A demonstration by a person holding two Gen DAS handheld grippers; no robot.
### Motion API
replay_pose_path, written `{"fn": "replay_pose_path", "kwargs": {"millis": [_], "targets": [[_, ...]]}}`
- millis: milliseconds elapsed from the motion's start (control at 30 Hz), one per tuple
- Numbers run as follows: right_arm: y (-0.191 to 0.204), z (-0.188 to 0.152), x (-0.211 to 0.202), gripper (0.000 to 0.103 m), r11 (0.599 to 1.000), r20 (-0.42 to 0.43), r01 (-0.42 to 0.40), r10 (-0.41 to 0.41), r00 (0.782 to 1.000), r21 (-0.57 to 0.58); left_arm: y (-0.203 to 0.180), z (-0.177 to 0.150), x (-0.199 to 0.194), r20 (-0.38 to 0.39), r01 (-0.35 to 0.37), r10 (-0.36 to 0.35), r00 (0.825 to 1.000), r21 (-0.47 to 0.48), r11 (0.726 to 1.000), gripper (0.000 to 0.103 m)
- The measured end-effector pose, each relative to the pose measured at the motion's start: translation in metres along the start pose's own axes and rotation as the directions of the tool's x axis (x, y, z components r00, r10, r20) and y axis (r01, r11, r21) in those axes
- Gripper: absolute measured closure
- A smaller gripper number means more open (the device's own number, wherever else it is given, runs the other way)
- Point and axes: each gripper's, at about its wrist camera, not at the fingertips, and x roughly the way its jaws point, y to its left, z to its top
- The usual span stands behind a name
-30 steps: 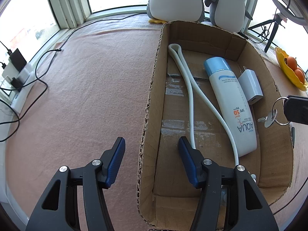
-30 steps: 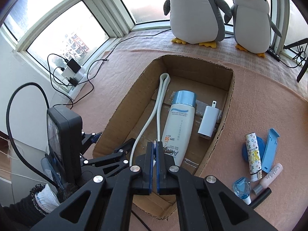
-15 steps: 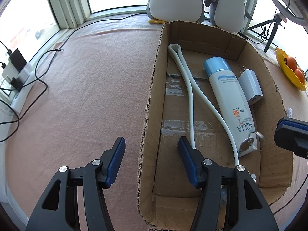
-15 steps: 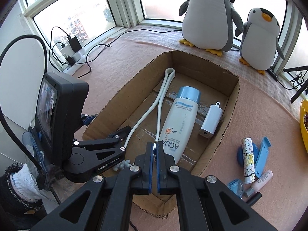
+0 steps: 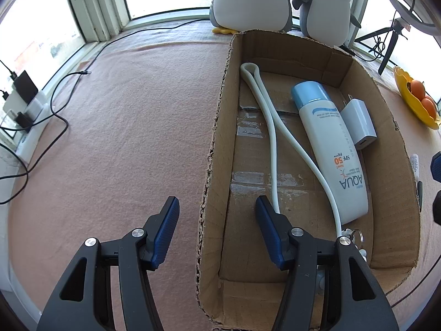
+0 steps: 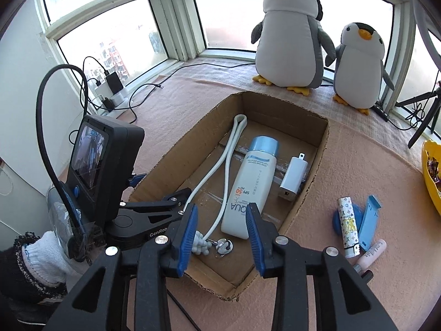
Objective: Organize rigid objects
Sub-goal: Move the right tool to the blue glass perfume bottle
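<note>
An open cardboard box (image 6: 314, 162) (image 5: 217, 143) holds a white sunscreen bottle (image 6: 252, 184) (image 5: 330, 149), a white charger plug (image 6: 293, 178) (image 5: 358, 122), a white cord (image 6: 226, 165) (image 5: 273, 138) and a key ring (image 6: 224, 245) (image 5: 355, 235) lying on the floor near the box's near end. My right gripper (image 6: 222, 227) is open and empty, above the key ring. My left gripper (image 5: 216, 231) is open and empty, straddling the box's left wall.
Right of the box lie a patterned tube (image 6: 348, 227), a blue disc (image 6: 337, 219), a blue clip (image 6: 370, 226) and a pink tube (image 6: 370, 253). Two plush penguins (image 6: 290, 35) stand behind it. A yellow bowl (image 6: 431, 176) is at far right. Cables (image 5: 55, 104) run at left.
My right gripper, shut on the key ring a second ago, has opened. The key ring now lies in the box near the cord's end. The left gripper has not moved.
</note>
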Motion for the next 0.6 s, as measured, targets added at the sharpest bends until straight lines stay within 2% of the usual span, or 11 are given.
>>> {"fn": "replay_pose_path", "kwargs": {"millis": [67, 133, 200, 333, 500, 600], "targets": [[-0.011, -0.006, -0.011, 0.062, 1.0, 0.03, -0.012, 0.011, 0.999, 0.027, 0.0, 0.0, 0.0, 0.0, 0.0, 0.0, 1.0, 0.001, 1.0, 0.045], [-0.026, -0.012, -0.024, 0.051, 0.997, 0.054, -0.026, 0.022, 0.998, 0.066, 0.0, 0.0, 0.0, 0.0, 0.0, 0.0, 1.0, -0.001, 1.0, 0.045], [-0.042, -0.02, -0.035, 0.05, 0.994, 0.062, -0.024, 0.018, 0.998, 0.108, 0.0, 0.0, 0.0, 0.0, 0.0, 0.0, 1.0, -0.001, 1.0, 0.045], [-0.071, -0.036, -0.05, 0.05, 0.991, 0.05, 0.041, -0.048, 0.998, 0.131, 0.0, 0.0, 0.0, 0.0, 0.0, 0.0, 1.0, 0.0, 1.0, 0.045], [-0.096, -0.056, -0.054, 0.05, 0.993, -0.005, 0.066, -0.065, 0.998, 0.101, -0.001, 0.0, 0.001, 0.001, -0.002, 0.002, 1.0, 0.001, 1.0, 0.045], [-0.106, -0.062, -0.05, 0.05, 0.994, -0.032, 0.052, -0.049, 0.998, 0.091, -0.001, 0.0, 0.001, 0.001, -0.003, 0.003, 1.0, 0.001, 1.0, 0.045]]}}
